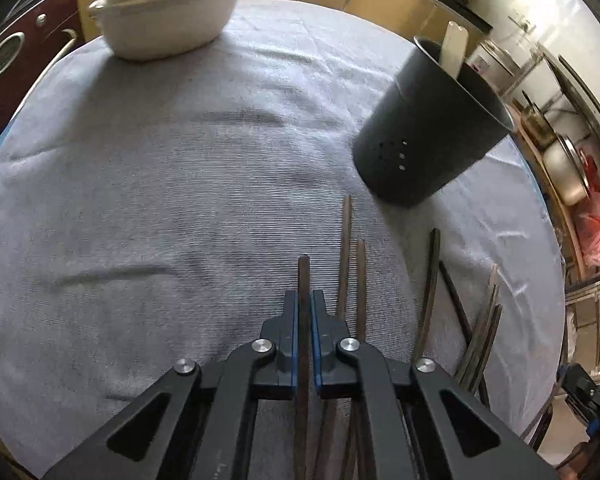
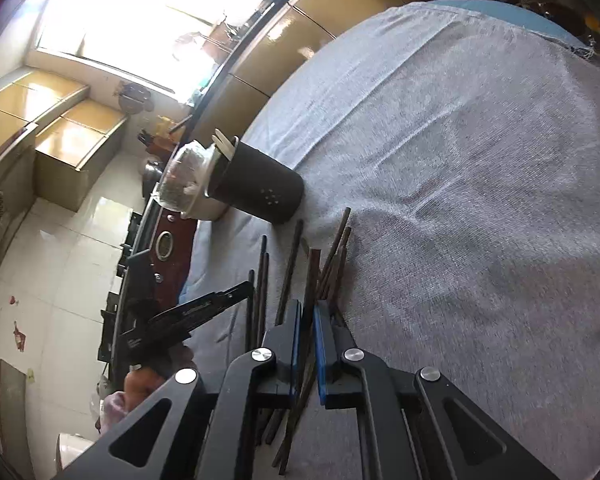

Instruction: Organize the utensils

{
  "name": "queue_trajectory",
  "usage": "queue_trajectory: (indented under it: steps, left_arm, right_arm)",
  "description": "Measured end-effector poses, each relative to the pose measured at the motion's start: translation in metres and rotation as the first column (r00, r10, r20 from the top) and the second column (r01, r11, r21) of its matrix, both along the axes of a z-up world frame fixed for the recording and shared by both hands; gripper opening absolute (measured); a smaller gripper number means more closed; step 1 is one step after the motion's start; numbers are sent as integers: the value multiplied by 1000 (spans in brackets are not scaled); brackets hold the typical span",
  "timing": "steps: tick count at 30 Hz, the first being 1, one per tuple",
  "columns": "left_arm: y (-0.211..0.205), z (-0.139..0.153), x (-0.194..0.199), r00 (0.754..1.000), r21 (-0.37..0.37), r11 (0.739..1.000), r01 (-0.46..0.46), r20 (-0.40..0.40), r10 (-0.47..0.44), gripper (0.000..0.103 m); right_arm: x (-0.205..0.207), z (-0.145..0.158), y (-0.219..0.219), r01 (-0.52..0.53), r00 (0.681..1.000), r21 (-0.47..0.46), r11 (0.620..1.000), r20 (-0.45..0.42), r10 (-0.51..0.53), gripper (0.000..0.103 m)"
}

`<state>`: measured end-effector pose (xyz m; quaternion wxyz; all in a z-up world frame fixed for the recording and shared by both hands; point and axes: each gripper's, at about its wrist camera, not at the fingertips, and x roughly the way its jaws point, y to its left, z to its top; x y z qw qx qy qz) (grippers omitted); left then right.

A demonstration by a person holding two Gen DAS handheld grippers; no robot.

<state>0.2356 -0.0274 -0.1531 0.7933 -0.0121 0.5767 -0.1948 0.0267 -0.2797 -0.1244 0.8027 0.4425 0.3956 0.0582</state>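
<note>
In the left wrist view my left gripper is shut on one dark brown chopstick, whose tip pokes out past the blue pads. More loose chopsticks lie on the grey cloth just to the right, with a further bunch near the table edge. Ahead and to the right stands a black perforated utensil holder with pale utensils in it. In the right wrist view my right gripper is shut on another dark chopstick, above the scattered chopsticks. The holder stands beyond them.
A grey cloth covers the round table. A white basin with white items sits at the far edge. A glass-lidded pot shows behind the holder. A dark red appliance stands far left, and shelves with pots stand to the right.
</note>
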Motion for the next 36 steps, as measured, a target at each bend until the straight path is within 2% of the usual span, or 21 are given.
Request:
queue_trajectory:
  steps: [4,9,14,16,18,21,22,23,24,26,28,30,34,36]
  left_arm:
    - [20,20,-11,998,-71,997,-33,42,36,5]
    - [36,71,-29,990,-143,990,-17,140,37,5]
    - [41,119,-53,966,-177,984,30,257,17,5]
    - [43,135,-61,954,-186,981,49,299,9,5]
    - [45,142,-69,947,-195,979,57,321,9,5]
    - [47,154,-87,930,-211,974,77,368,6,5]
    - [46,155,-92,924,-213,974,82,382,5,5]
    - [48,157,-98,919,-215,973,87,395,5,5]
    - [50,159,-105,913,-219,971,92,408,6,5]
    - [53,163,-119,894,-220,970,100,449,10,5]
    - [55,163,-126,883,-230,968,100,468,20,5]
    - [59,163,-129,884,-250,963,98,467,32,5]
    - [67,166,-139,879,-263,960,96,476,43,5]
    - [70,168,-143,875,-267,959,93,481,49,5]
  right_arm:
    - [-9,16,-3,11,999,-20,1000,47,-10,6]
    - [-9,49,4,2,993,-65,998,122,6,6]
    - [-6,88,13,-8,980,-129,992,198,33,5]
    - [-2,100,20,-12,979,-196,981,195,51,5]
    - [4,100,21,-8,988,-227,974,149,43,5]
    - [9,81,6,13,998,-181,983,65,-2,6]
    - [12,71,0,20,1000,-177,984,13,-18,8]
    - [17,59,-5,9,999,-162,987,-48,-17,15]
    - [20,46,-9,-3,994,-141,990,-107,-13,21]
    - [24,22,-16,18,978,-136,991,-203,-46,26]
    - [32,3,-16,10,965,-151,989,-258,-49,26]
    - [41,-12,-13,3,947,-181,983,-316,-61,26]
    - [57,-31,-9,17,923,-209,978,-374,-96,27]
    - [63,-27,-5,27,927,-260,965,-356,-122,27]
